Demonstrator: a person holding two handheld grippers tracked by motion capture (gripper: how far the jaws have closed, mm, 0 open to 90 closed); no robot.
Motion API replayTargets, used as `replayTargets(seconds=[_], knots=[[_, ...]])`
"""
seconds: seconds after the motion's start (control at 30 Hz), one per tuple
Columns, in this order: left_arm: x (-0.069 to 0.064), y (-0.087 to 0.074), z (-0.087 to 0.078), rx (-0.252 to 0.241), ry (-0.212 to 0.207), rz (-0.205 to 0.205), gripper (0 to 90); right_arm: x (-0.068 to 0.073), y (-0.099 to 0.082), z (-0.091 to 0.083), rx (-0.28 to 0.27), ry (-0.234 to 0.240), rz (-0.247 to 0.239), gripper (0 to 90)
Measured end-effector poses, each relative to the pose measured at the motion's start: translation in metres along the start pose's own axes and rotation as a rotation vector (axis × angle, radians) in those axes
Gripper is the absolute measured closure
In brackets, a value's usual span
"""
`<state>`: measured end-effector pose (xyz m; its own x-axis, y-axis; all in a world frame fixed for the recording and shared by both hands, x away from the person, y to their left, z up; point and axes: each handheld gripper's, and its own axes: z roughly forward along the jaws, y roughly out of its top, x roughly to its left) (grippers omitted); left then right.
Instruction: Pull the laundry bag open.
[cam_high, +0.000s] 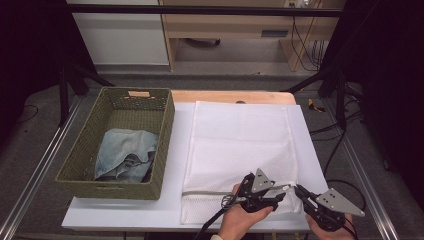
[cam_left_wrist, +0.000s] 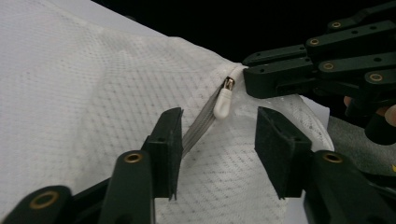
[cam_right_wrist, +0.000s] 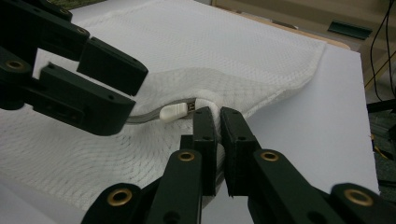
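Note:
A white mesh laundry bag (cam_high: 240, 145) lies flat on the white table top (cam_high: 125, 210). A grey zipper runs along its near edge to a white zipper pull (cam_left_wrist: 222, 101) at the right end. My left gripper (cam_left_wrist: 219, 140) stands open, one jaw on each side of the zipper tape, just short of the pull and not pressing on it. My right gripper (cam_right_wrist: 218, 116) is shut on the bag's fabric edge right next to the zipper pull (cam_right_wrist: 173, 112). The two grippers face each other at the bag's near right corner, left gripper (cam_high: 280, 192) beside right gripper (cam_high: 298, 190).
A green woven basket (cam_high: 165, 115) stands at the table's left with folded blue jeans (cam_high: 125, 155) inside. The table's right edge lies close to my right gripper. Cables and a dark stand are on the floor to the right.

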<state>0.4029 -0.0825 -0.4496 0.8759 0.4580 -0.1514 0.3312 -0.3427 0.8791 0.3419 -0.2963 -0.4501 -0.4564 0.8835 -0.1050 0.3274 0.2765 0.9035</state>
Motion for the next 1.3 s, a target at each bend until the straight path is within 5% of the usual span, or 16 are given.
replayTargets(seconds=[0.53,0.87,1.13,1.3], knots=[[0.001,0.002,0.023,0.043,-0.043,0.013,71.3,0.001,0.001,0.000,0.006,0.000,-0.008,85.4],[0.007,0.002,0.032,0.058,-0.040,-0.004,76.9,0.002,0.000,0.001,0.019,0.007,-0.007,85.4],[0.008,0.001,0.040,0.059,-0.036,0.014,72.5,0.002,0.000,0.002,0.035,0.008,-0.011,85.4],[0.006,0.002,0.040,0.058,-0.006,0.033,78.8,0.002,0.000,0.002,0.036,0.010,-0.002,85.4]])
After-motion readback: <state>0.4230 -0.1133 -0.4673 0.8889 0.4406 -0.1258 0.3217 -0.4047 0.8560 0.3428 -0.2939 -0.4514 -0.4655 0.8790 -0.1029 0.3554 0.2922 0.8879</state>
